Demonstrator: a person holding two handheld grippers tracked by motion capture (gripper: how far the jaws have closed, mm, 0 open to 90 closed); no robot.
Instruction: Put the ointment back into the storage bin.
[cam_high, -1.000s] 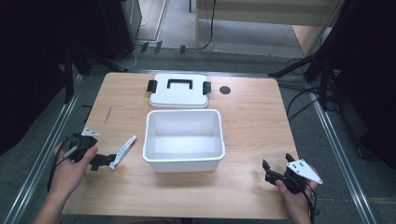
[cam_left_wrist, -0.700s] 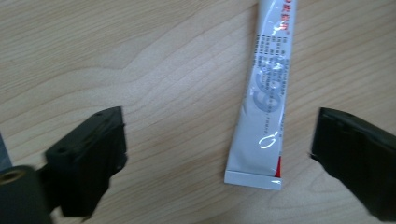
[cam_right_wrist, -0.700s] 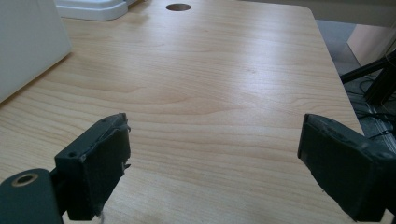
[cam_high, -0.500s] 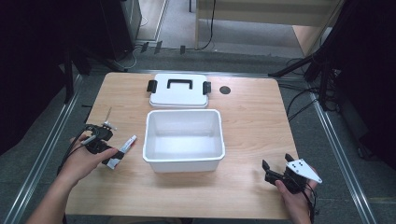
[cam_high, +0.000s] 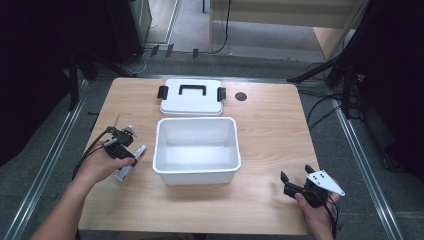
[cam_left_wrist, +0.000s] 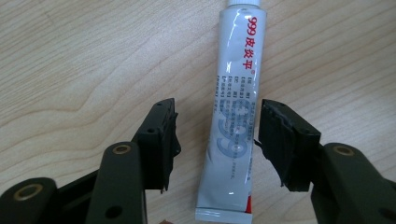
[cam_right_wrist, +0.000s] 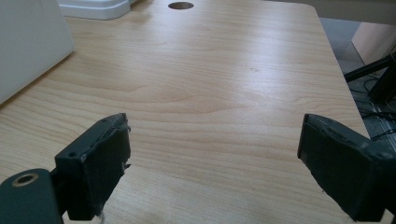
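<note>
Ointment tube lies flat on the wooden bench, to the left of the open white plastic box and just beside its left wall. The box's lid, with a black handle and clips, rests behind the box.

The left gripper sits low over the tube's lower half, straddling it. Its jaws have just been closing and now stand about half open, with the tube between them. The right-hand pad is at the tube's edge, and a gap remains on the other side, so nothing is held yet. The right gripper hangs wide open and empty over bare bench near the front right corner, well apart from the box.

By its look the tube is light, with a thin, soft, glossy wall that dents under pressure and may slide between the pads. Its flat crimped tail points toward the gripper, and the cap end points away. Gripping the fuller middle of the body, across its width, seems the safest choice. A firm squeeze there could push the contents toward the cap, so a gentle close should be enough. Because the tube lies so flat, the pads probably need to reach right down to the bench to catch its edges rather than skate over the top.
</note>
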